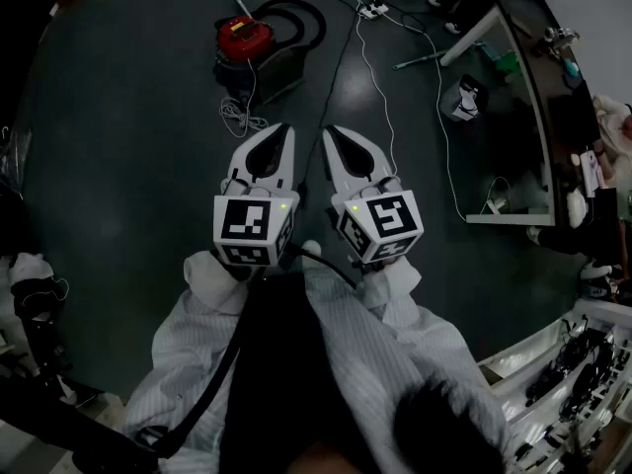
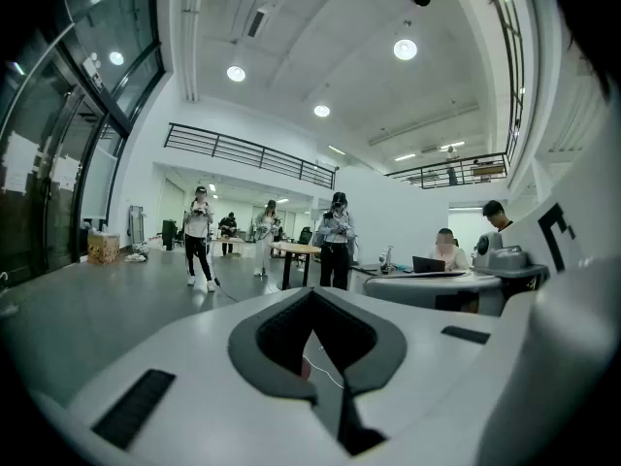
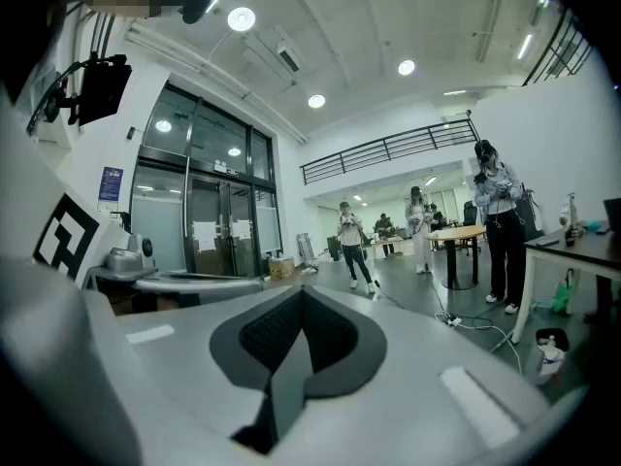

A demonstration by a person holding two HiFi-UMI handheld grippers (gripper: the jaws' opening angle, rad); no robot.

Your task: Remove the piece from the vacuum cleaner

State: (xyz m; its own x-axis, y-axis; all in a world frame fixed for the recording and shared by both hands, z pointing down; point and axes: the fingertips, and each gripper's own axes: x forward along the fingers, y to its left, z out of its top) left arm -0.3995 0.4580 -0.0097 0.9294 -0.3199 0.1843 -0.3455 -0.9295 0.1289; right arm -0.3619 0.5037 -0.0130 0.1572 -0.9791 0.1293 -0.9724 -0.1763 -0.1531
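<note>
The vacuum cleaner (image 1: 244,39) stands on the dark floor at the top of the head view, with a red lid, a dark body and a black hose (image 1: 299,12) looped behind it. A white cord (image 1: 240,117) lies coiled in front of it. My left gripper (image 1: 280,130) and right gripper (image 1: 332,132) hang side by side well short of it, tips pointing toward it. Both are shut with nothing between the jaws. The left gripper (image 2: 312,295) and right gripper (image 3: 303,295) views look out level across the hall, and neither shows the vacuum cleaner.
A white power strip (image 1: 372,10) and a long white cable (image 1: 441,136) lie on the floor to the right. A table (image 1: 526,87) runs along the right edge, with trays of parts (image 1: 583,363) at the lower right. Several people stand near a round table (image 2: 296,250).
</note>
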